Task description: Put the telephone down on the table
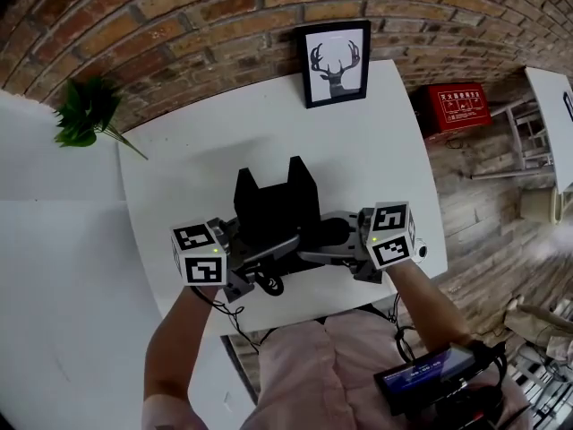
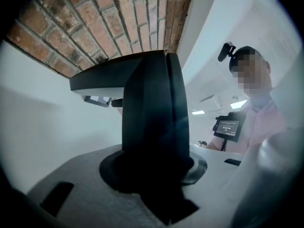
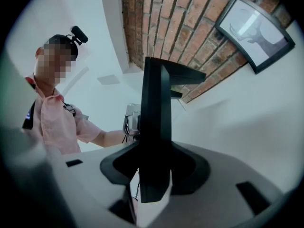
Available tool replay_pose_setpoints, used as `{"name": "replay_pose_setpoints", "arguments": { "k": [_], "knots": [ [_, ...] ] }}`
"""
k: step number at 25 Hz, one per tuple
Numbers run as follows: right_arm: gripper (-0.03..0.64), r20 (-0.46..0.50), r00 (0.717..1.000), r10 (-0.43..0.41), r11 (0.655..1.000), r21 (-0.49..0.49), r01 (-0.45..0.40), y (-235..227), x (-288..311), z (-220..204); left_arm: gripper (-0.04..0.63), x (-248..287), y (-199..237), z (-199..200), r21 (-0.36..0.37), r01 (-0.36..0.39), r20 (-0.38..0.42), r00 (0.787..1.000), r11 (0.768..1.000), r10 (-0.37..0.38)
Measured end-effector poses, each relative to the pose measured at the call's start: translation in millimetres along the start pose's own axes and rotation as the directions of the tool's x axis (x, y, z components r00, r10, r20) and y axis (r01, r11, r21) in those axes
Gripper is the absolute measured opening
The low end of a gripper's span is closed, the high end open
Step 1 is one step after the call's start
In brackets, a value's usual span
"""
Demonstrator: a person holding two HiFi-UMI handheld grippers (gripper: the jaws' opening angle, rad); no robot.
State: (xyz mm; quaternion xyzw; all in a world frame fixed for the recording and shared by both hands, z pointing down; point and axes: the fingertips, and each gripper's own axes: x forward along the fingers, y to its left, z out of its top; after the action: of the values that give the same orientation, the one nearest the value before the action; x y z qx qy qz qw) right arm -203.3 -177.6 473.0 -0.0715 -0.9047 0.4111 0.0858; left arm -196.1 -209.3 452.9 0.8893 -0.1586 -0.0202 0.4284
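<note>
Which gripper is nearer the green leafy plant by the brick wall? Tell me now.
Left. The left gripper holds the black telephone on the side toward the green leafy plant, which stands up-left of it. The right gripper holds the opposite side, farther off.
</note>
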Motion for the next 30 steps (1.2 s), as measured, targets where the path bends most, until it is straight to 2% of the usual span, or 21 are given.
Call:
{"name": "replay_pose_setpoints", "arguments": {
  "k": [17,30],
  "knots": [
    [0.17,-0.028,1.0,0.005,0.993,0.118,-0.002,-33,6,-16,0.163,2,39,-17,-0.116,0.006,-0.022,1.0,0.993,-0.009],
    [0.17,-0.033,0.999,-0.001,0.978,0.21,0.008,-50,5,-27,0.163,8,59,-29,-0.223,0.011,-0.038,0.999,0.975,-0.02]
  ]
}}
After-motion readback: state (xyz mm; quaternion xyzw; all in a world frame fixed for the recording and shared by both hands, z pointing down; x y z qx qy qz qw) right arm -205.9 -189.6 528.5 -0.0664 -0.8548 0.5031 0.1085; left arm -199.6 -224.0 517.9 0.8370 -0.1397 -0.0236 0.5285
